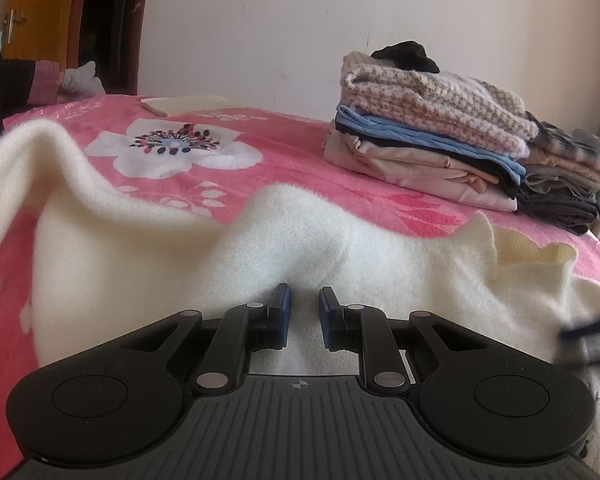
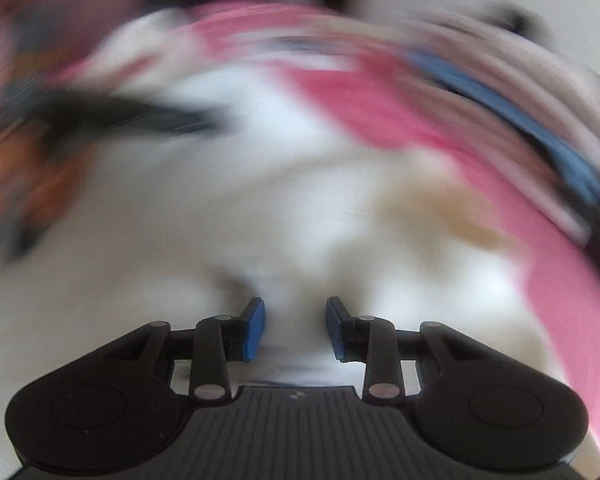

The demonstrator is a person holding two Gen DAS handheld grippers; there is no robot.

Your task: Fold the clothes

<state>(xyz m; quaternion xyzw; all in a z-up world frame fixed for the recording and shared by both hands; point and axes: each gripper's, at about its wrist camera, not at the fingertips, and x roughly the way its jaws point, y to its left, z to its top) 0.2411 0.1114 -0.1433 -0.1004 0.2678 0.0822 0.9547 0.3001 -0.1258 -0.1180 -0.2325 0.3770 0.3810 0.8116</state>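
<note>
On pink bedspread (image 1: 284, 160) — script too blurred to read.

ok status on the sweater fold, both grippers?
Left gripper pinching a ridge of the cream sweater. Right gripper over it, view blurred, grip unclear. Folded stack clear, far right.

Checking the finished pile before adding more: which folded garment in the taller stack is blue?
The thin blue folded garment, sandwiched directly under the pink-and-white houndstooth knit and above the beige folded pieces.
</note>
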